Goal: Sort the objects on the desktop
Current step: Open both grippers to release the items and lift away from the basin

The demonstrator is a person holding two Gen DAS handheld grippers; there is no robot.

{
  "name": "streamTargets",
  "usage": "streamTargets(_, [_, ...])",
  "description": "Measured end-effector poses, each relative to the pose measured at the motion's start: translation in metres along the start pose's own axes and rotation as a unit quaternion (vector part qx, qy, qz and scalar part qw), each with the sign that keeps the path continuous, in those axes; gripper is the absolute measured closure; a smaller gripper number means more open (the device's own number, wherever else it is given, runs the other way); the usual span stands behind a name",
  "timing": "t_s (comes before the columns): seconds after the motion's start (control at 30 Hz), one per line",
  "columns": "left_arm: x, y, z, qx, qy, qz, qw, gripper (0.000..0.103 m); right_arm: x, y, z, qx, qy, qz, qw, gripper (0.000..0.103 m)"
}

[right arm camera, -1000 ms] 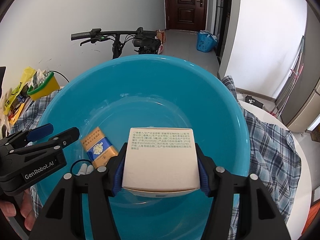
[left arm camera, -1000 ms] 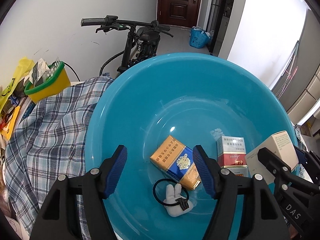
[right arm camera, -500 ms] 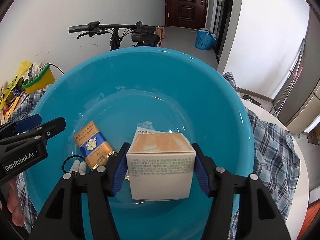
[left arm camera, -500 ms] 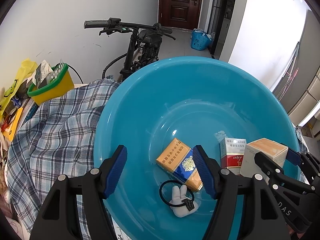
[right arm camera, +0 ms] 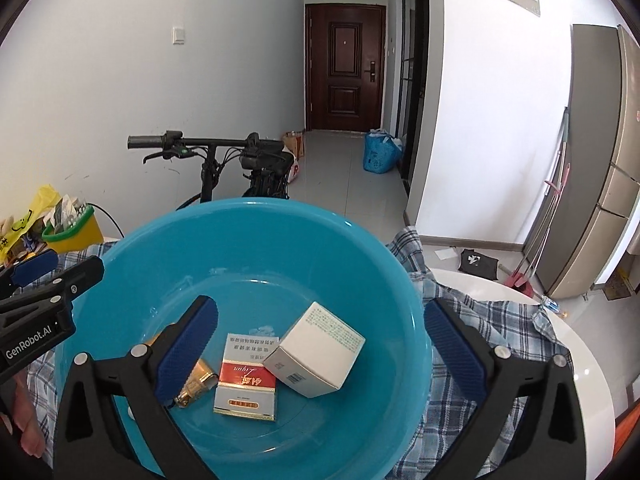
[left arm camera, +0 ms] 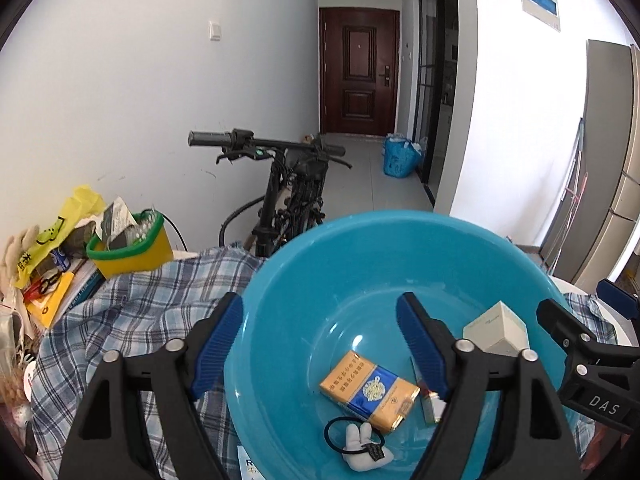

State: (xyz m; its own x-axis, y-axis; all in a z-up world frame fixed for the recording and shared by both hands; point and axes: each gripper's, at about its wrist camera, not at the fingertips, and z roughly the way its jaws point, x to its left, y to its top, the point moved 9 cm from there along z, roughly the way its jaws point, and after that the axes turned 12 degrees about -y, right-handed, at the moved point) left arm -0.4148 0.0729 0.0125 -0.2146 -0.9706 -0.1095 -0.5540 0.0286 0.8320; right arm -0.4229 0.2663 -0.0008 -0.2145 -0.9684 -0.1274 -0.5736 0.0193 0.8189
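White box lies released in the blue basin (right arm camera: 248, 220); both grippers empty.

The right gripper (right arm camera: 320, 344) stands with fingers spread wide above the white box (right arm camera: 316, 350), which rests tilted inside the basin, leaning on the red-and-white pack (right arm camera: 246, 380). The left gripper (left arm camera: 320, 344) is likewise spread, holding nothing. Risk: the tilted box may topple if the basin is jolted.

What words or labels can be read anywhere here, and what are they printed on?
"GenRobot.AI": on the left claw, seen from the right wrist.
"DAS": on the right claw, seen from the left wrist; the rest is cut off.
Chinese print on the white box, the red-and-white pack and the gold-and-blue pack: too small to read.
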Motion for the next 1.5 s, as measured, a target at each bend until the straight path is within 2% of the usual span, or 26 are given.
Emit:
streamTargets(0.1, [-0.006, 0.017, -0.023, -0.071, 0.014, 0.032, 0.9968, 0.015, -0.004, 0.010, -0.012, -0.036, 0.005, 0.009, 0.999, 0.000])
streamTargets(0.2, [-0.010, 0.029, -0.043, -0.119, 0.036, 0.056, 0.9907, 0.012, -0.006, 0.022, -0.027, -0.076, 0.004, 0.018, 0.997, 0.000])
streamTargets(0.23, [-0.012, 0.032, -0.048, -0.134, 0.034, 0.059, 0.9887, 0.009, -0.007, 0.026, -0.032, -0.091, 0.005, 0.020, 0.996, 0.000])
streamTargets(0.27, [-0.013, 0.035, -0.054, -0.145, 0.026, 0.063, 0.9871, 0.000, -0.007, 0.030, -0.038, -0.105, 0.008, 0.021, 0.994, 0.000])
streamTargets(0.37, [-0.019, 0.041, -0.069, -0.173, 0.000, 0.071, 0.9824, 0.000, -0.007, 0.040, -0.054, -0.139, 0.008, 0.021, 0.990, 0.000])
streamTargets(0.47, [-0.022, 0.043, -0.076, -0.174, -0.006, 0.067, 0.9823, 0.000, -0.009, 0.047, -0.069, -0.163, 0.000, 0.020, 0.986, 0.000])
streamTargets(0.63, [-0.024, 0.046, -0.089, -0.182, -0.007, 0.071, 0.9806, 0.000, -0.011, 0.053, -0.080, -0.166, 0.002, 0.027, 0.986, 0.000])
streamTargets(0.8, [-0.028, 0.051, -0.103, -0.185, -0.040, 0.049, 0.9808, 0.000, -0.018, 0.053, -0.089, -0.166, -0.001, 0.028, 0.986, 0.000])
streamTargets(0.87, [-0.029, 0.051, -0.107, -0.174, -0.046, 0.026, 0.9833, 0.000, -0.019, 0.051, -0.096, -0.156, 0.011, 0.037, 0.987, 0.000])
streamTargets(0.97, [-0.037, 0.049, -0.119, -0.157, -0.054, 0.027, 0.9857, 0.000, -0.016, 0.050, -0.114, -0.162, 0.023, 0.032, 0.986, 0.000])
streamTargets(1.13, [-0.048, 0.041, -0.167, -0.184, -0.028, 0.058, 0.9808, 0.000, -0.020, 0.047, -0.150, -0.184, 0.010, 0.014, 0.983, 0.000])
streamTargets(1.5, [-0.044, 0.011, -0.270, -0.206, -0.056, 0.040, 0.9760, 0.000, -0.045, 0.015, -0.228, -0.200, 0.018, 0.014, 0.980, 0.000])
